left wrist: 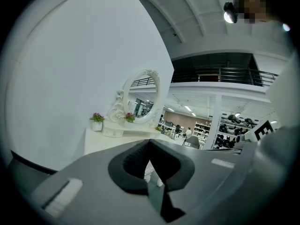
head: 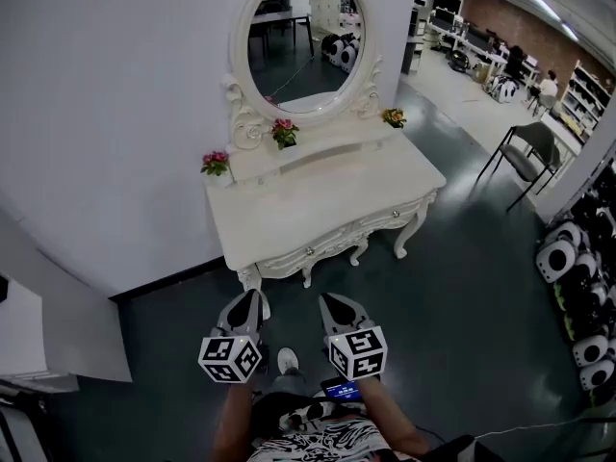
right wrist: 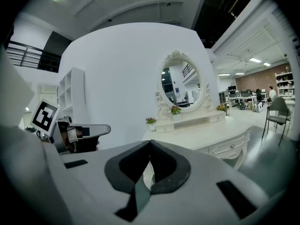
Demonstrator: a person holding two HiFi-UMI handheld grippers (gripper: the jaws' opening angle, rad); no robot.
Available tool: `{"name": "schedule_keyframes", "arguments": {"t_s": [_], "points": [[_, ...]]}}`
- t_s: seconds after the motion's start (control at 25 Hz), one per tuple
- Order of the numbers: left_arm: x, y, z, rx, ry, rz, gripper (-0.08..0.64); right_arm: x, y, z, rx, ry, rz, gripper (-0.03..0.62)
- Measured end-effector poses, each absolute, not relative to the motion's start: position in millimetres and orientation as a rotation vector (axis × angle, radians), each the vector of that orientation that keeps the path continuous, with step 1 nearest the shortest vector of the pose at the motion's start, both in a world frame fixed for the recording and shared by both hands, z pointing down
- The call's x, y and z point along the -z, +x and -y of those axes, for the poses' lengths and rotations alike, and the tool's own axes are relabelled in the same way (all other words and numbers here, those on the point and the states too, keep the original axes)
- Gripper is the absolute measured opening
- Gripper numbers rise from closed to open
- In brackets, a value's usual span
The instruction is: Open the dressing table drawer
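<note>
A white carved wooden dressing table [head: 327, 195] is seen against a plain white wall [head: 106, 94], on a dark grey glossy floor [head: 462, 287]. An oval white-framed mirror [head: 300, 41] is mounted on its back shelf, and small pots of pink flowers [head: 216, 163] are set beside the mirror. The table's ornate white drawer [head: 310, 251], with its small round knob, is found in the front apron and is shut flush. The left gripper [head: 252, 296] and the right gripper [head: 328, 300] are held side by side just short of the table's front edge, touching nothing. In both gripper views the jaws are seen closed tip to tip, with nothing held between them. A grey metal-legged chair [head: 527, 157] is placed well off to the right
</note>
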State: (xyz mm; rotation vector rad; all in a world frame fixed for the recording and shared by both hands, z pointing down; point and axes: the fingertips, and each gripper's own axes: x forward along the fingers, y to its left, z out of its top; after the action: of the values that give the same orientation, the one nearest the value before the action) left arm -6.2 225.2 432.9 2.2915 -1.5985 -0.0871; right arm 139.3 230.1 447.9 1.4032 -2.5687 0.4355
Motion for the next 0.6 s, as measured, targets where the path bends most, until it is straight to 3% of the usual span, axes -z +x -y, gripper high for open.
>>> {"name": "schedule_keyframes", "arguments": {"t_s": [0.08, 0.16, 0.36, 0.6], "points": [[-436.5, -10.5, -215.9, 0.088, 2.278, 1.612, 0.002, -453.1, 136.3, -221.8, -0.452, 1.385, 2.566, 0.006], [-441.4, -15.7, -203.8, 0.084, 2.267, 1.618, 0.002, -459.4, 131.5, -210.7, -0.459, 1.365, 2.558, 0.062], [-457.9, -31.7, -157.1, 0.043, 2.251, 1.633, 0.002, -477.6, 114.3, -161.5, -0.481, 1.343, 2.529, 0.110], [-489.0, -72.0, -57.8, -0.041, 2.236, 1.623, 0.002, -501.9, 74.6, -63.4, -0.509, 1.298, 2.481, 0.123]]}}
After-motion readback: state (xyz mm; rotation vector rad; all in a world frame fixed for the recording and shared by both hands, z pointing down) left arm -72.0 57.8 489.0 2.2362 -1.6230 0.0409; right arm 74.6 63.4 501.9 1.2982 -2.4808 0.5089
